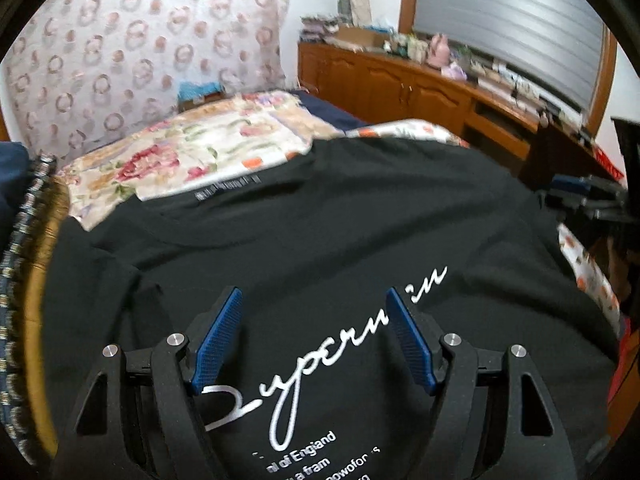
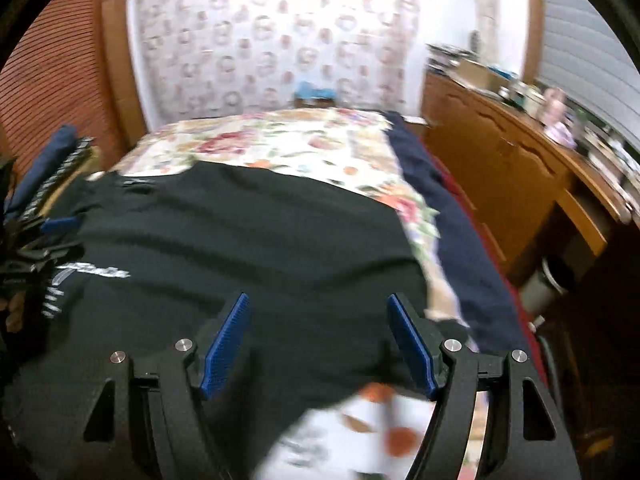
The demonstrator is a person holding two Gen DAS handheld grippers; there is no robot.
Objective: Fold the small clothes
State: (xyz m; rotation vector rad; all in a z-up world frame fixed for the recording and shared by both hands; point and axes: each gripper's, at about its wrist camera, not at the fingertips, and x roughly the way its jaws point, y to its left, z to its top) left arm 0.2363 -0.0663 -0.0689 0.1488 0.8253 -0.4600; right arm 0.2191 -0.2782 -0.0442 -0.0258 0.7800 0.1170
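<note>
A: Both claws, left [image 1: 314, 340] and right [image 2: 318, 344], gape empty above the shirt [image 1: 320, 220].

B: It lies flat on the bed [image 2: 280, 140], under them. Pinch one layer at the hem (not the quilt).

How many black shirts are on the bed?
1. The black shirt lies spread on the flowery bedspread, under both open grippers. Others may hide outside the views.
</note>
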